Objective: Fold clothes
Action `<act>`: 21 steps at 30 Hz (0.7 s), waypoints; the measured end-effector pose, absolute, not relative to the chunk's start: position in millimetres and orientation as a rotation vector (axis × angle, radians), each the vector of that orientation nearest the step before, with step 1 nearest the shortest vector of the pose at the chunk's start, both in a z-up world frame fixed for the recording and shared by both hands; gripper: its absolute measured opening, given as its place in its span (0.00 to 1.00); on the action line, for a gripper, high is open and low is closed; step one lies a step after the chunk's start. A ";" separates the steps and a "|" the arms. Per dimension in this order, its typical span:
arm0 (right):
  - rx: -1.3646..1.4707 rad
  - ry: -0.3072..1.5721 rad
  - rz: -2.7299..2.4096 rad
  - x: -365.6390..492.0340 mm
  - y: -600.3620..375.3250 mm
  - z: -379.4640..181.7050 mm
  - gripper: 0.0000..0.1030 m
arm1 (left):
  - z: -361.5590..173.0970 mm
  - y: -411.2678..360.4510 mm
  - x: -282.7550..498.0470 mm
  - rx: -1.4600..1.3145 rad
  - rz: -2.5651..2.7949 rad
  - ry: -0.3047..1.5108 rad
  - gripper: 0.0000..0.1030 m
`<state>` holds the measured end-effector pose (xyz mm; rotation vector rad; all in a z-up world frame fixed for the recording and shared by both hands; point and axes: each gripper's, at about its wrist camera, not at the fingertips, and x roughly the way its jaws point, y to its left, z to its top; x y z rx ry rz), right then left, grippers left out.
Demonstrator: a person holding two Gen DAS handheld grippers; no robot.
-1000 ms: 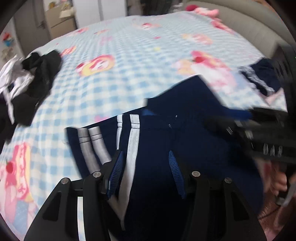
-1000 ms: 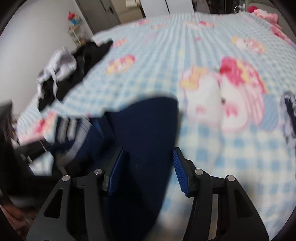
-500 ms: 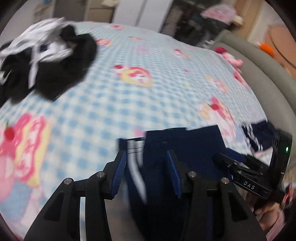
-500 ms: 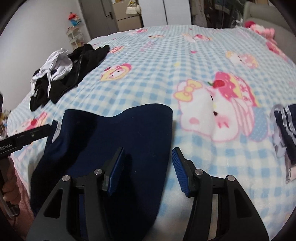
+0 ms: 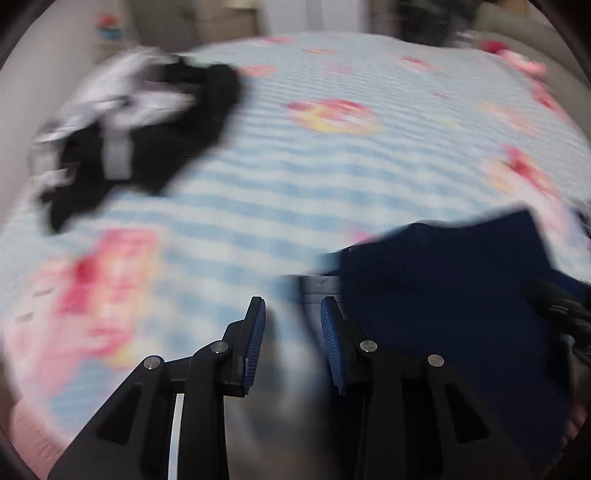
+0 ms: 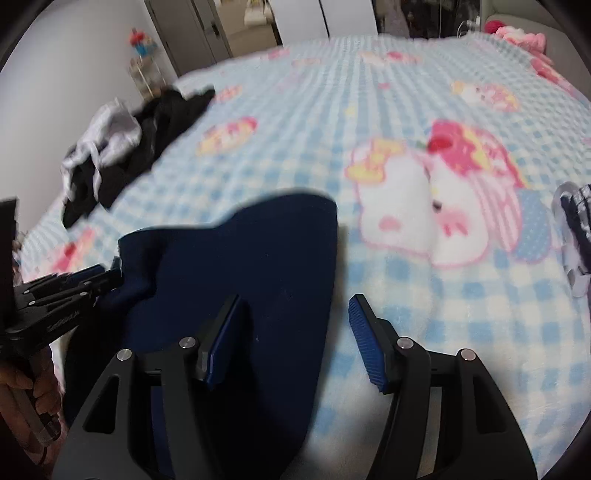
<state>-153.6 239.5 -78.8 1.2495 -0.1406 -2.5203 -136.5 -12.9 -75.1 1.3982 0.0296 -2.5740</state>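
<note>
A dark navy garment (image 6: 251, 266) lies folded on the blue checked blanket (image 6: 332, 129), also seen low on the right in the blurred left wrist view (image 5: 461, 302). My right gripper (image 6: 295, 314) hovers over the garment's right edge, jaws opening; its left finger is above the cloth, its right finger above the blanket, and the pads press on nothing. My left gripper (image 5: 291, 321) sits at the garment's left corner (image 6: 122, 258) with jaws closing. Only blurred blanket and a grey sliver of cloth edge show between its pads.
A heap of black and white clothes (image 6: 122, 147) lies at the far left of the bed. Another dark striped garment (image 6: 576, 229) lies at the right edge. Pink plush things (image 6: 517, 35) rest at the far right corner. A hand (image 6: 22, 384) holds the left gripper's handle.
The left gripper has swung left off the garment to its left corner, and its jaws have narrowed. The white-striped part no longer shows. The right jaws have widened.
</note>
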 end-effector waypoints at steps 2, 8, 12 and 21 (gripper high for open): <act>1.155 -0.188 -2.558 -149.4 240.9 -65.0 0.59 | -55.5 -16.4 -130.6 1.353 -2.700 0.206 0.34; 1.154 -0.092 -2.523 -150.2 220.1 -66.6 0.64 | -49.2 48.3 -133.4 1.448 -3.015 0.032 0.42; 1.293 -0.006 -2.511 -152.0 216.1 -95.0 0.64 | -89.0 53.3 -134.6 1.630 -2.925 0.009 0.42; 1.310 0.002 -2.499 -155.5 218.6 -101.7 0.66 | -77.0 -18.3 -126.3 1.448 -2.705 0.081 0.45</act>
